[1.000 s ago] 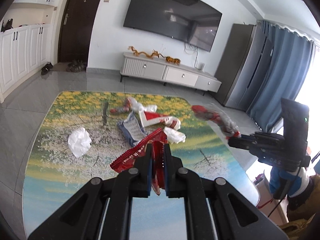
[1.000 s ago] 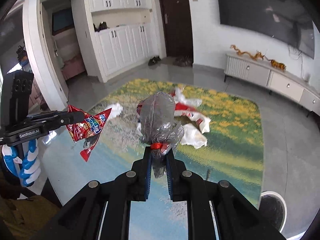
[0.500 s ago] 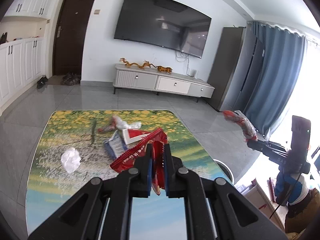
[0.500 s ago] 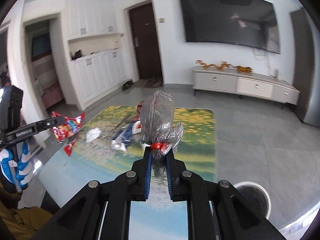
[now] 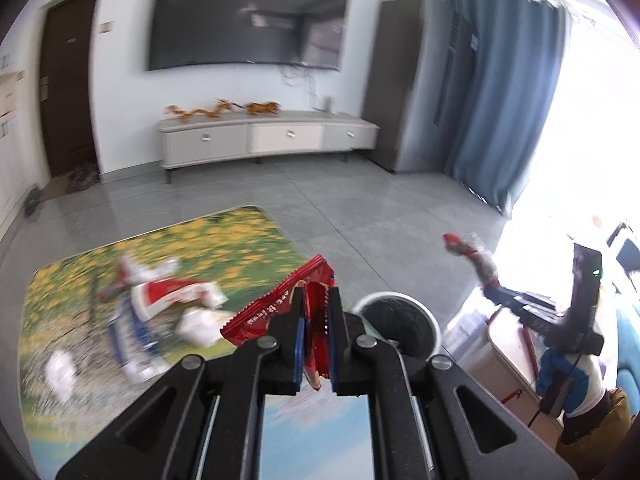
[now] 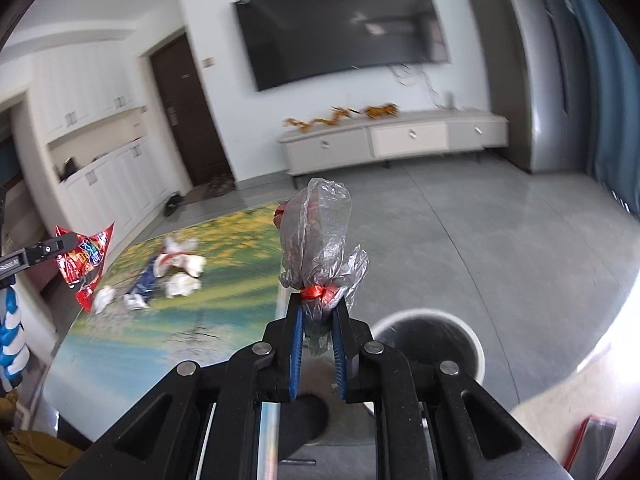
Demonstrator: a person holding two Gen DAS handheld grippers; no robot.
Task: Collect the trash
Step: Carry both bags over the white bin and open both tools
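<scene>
My left gripper (image 5: 316,312) is shut on a red snack wrapper (image 5: 276,308), held above the right end of the table. My right gripper (image 6: 316,312) is shut on a knotted clear plastic bag (image 6: 316,236) with red scraps inside. A white bin with a dark liner (image 6: 430,340) stands on the floor just right of that bag, and the same bin (image 5: 398,322) shows right of the left gripper. Each wrist view shows the other gripper off to the side: the right gripper (image 5: 490,286) with its bag, and the left gripper (image 6: 70,240) with the wrapper (image 6: 86,260).
Several wrappers and crumpled white papers (image 5: 160,304) lie on the table (image 5: 224,240) with a flower-field print. A low TV cabinet (image 5: 264,140) stands against the far wall, blue curtains (image 5: 508,112) at the right. Grey tiled floor (image 6: 500,232) surrounds the bin.
Both grippers have swung right, away from over the table toward the bin, each keeping its hold. The litter pile has slid left in both views and the bin has come into view.
</scene>
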